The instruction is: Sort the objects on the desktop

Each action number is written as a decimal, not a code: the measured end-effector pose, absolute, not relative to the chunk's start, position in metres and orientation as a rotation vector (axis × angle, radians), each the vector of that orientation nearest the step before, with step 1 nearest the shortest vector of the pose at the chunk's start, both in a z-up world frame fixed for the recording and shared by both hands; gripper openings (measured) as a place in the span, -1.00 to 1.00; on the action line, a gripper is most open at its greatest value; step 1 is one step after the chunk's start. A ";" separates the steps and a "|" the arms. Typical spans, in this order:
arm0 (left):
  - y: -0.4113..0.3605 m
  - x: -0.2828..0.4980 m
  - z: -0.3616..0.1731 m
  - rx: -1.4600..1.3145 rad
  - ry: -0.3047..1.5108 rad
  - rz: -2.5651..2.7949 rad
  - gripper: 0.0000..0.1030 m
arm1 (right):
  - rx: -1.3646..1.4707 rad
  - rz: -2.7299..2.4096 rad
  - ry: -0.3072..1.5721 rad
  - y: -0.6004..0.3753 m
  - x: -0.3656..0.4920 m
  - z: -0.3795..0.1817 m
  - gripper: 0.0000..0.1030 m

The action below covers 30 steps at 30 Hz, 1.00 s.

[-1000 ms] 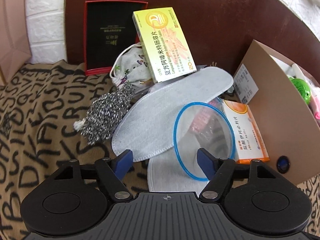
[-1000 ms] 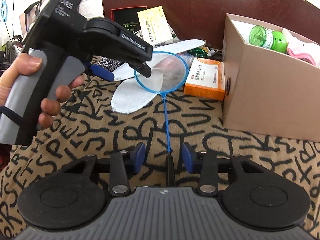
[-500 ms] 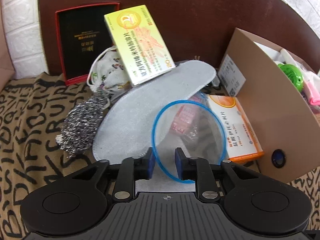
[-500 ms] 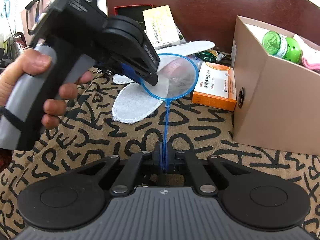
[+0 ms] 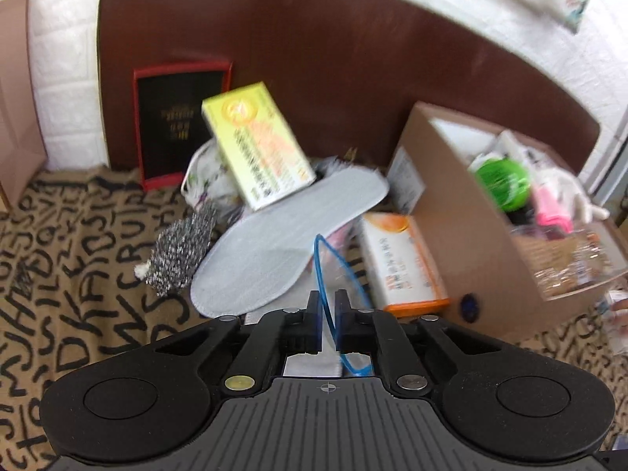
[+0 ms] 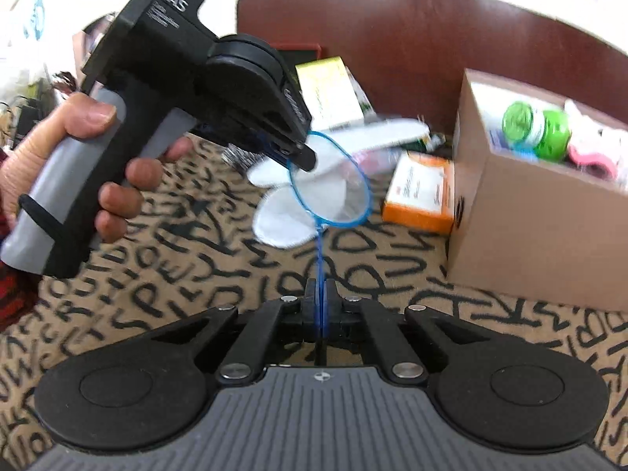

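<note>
A small net with a blue hoop [image 6: 331,184] and thin blue handle is held off the cloth by both grippers. My right gripper [image 6: 321,298] is shut on the handle's near end. My left gripper [image 5: 328,310], also seen in the right wrist view [image 6: 300,153], is shut on the hoop's rim [image 5: 322,271]. Behind the net lie grey insoles [image 5: 290,243], a yellow medicine box [image 5: 259,145], an orange-and-white medicine box [image 5: 400,263], a steel scourer [image 5: 180,255] and a patterned cloth pouch [image 5: 208,180].
An open cardboard box [image 6: 541,235] at the right holds a green bottle [image 6: 537,129] and pink items. A red-framed black box [image 5: 176,121] leans against the brown headboard [image 5: 353,59]. A letter-patterned cloth [image 6: 196,267] covers the surface.
My left gripper closed on the hoop's rim and my right gripper closed on the handle. Both then lifted the net and the hoop tilted edge-on to the left camera.
</note>
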<state>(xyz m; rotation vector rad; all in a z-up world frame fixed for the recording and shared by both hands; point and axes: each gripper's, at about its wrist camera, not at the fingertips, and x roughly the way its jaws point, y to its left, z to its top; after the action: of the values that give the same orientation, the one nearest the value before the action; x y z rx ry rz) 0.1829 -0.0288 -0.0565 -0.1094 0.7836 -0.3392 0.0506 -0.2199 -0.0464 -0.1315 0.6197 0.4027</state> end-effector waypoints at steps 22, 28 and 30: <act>-0.090 0.135 0.051 -0.012 0.548 -0.459 -0.76 | -0.120 0.356 0.415 -0.269 0.020 0.024 -0.98; -0.085 0.141 -0.001 0.028 0.672 -0.427 0.45 | -0.107 0.352 0.483 -0.277 0.024 0.001 -0.97; -0.080 0.147 -0.017 0.006 0.740 -0.424 0.48 | -0.090 0.364 0.501 -0.276 0.026 -0.006 -0.97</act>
<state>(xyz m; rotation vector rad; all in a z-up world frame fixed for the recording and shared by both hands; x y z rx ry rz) 0.1474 -0.0798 -0.0174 0.0061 0.7403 -0.4243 0.0259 -0.2758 -0.0058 -0.0902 0.5012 0.3643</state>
